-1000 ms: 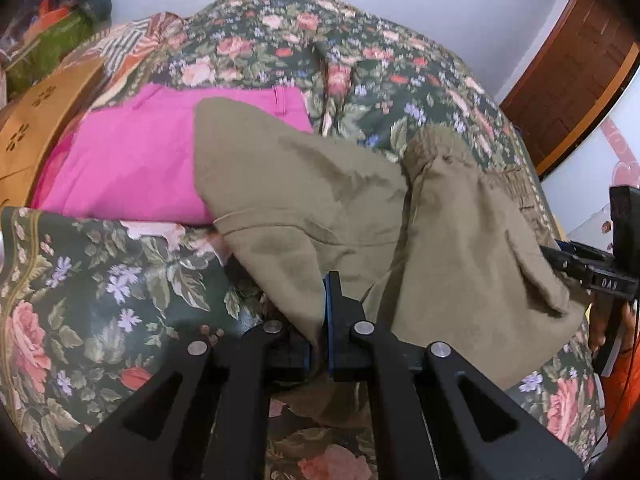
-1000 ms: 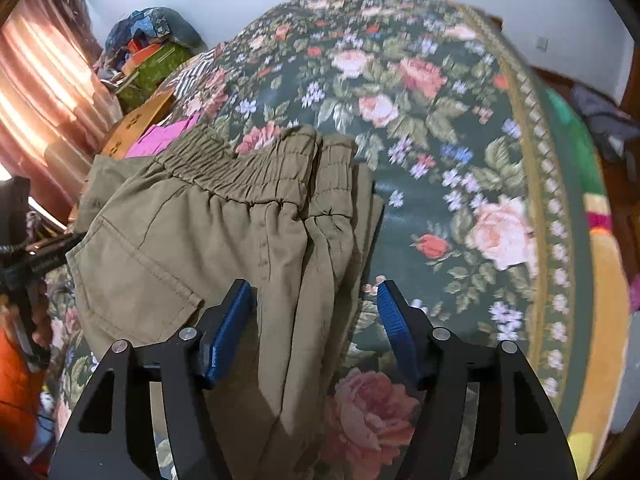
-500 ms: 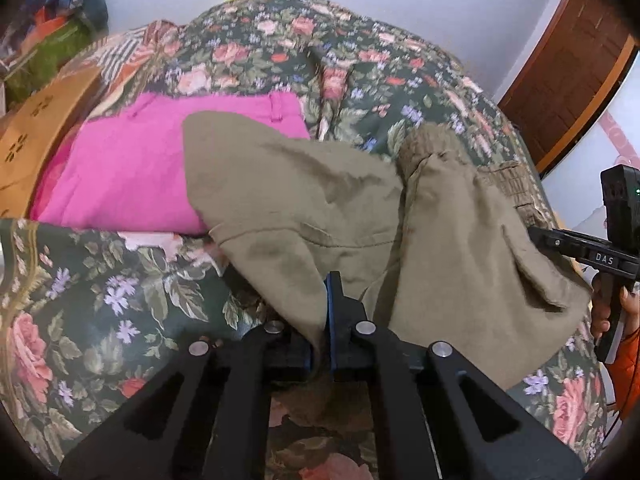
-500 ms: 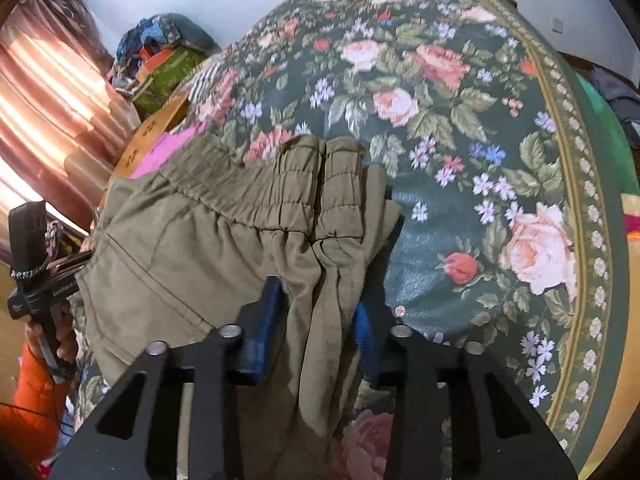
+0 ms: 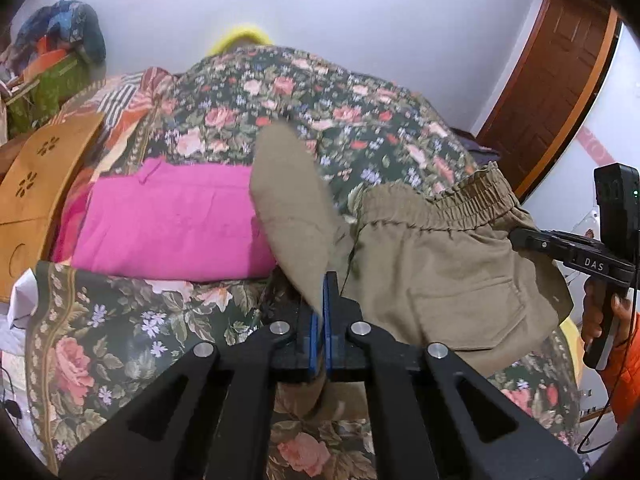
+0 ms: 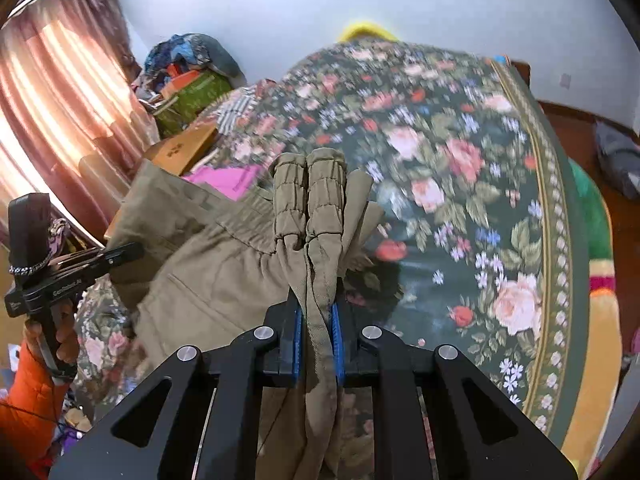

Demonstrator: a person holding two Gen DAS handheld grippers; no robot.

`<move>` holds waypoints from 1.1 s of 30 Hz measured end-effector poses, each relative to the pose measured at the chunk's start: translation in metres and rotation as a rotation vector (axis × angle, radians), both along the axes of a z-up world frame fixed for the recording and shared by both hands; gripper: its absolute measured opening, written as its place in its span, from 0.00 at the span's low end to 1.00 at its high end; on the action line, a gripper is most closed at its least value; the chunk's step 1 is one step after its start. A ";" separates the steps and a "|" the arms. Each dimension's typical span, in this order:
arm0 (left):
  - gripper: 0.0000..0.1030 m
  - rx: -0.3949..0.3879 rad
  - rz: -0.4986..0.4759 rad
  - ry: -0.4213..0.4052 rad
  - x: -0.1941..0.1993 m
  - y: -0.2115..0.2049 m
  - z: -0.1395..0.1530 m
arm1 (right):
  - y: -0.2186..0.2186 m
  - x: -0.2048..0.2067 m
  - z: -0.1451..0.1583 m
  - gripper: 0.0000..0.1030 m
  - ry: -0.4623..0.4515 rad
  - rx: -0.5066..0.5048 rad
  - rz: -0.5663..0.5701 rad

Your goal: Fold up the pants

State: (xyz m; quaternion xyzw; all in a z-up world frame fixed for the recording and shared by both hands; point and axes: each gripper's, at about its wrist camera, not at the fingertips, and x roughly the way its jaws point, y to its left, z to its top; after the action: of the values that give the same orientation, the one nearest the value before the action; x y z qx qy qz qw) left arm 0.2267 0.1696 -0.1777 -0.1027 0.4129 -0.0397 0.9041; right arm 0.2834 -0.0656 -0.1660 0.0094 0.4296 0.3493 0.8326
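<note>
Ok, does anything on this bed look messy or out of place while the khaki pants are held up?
Yes: the khaki pants hang bunched and uneven between the left tongs and right tongs, one leg flopping onto the folded pink garment. A jumbled clothes heap sits beyond the floral bedspread.

The bed (image 6: 460, 208) is the landmark. Its right half, out to the bordered edge, lies bare and open to a hand. Toward its left side the pants (image 6: 224, 272) hang lifted over it, with a pink cloth (image 5: 168, 220) lying just beyond them. A wooden board (image 5: 40, 184) and a heap of bags (image 6: 188, 76) crowd the bed's far left edge.
</note>
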 end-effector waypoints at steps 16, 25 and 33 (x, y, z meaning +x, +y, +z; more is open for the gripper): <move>0.27 -0.080 0.008 0.181 0.009 0.020 -0.060 | 0.008 -0.016 0.010 0.10 -0.014 -0.044 0.020; 0.18 -0.169 -0.026 0.207 0.020 0.022 -0.090 | 0.001 -0.007 -0.010 0.10 0.021 -0.066 0.018; 0.03 -0.051 -0.033 0.127 0.019 0.009 -0.058 | -0.002 -0.006 -0.005 0.10 0.004 -0.035 0.011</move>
State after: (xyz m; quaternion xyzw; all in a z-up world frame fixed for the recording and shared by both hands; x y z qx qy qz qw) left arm 0.2459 0.1785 -0.2359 -0.1212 0.4700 -0.0586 0.8723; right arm 0.2772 -0.0672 -0.1708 -0.0066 0.4375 0.3464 0.8298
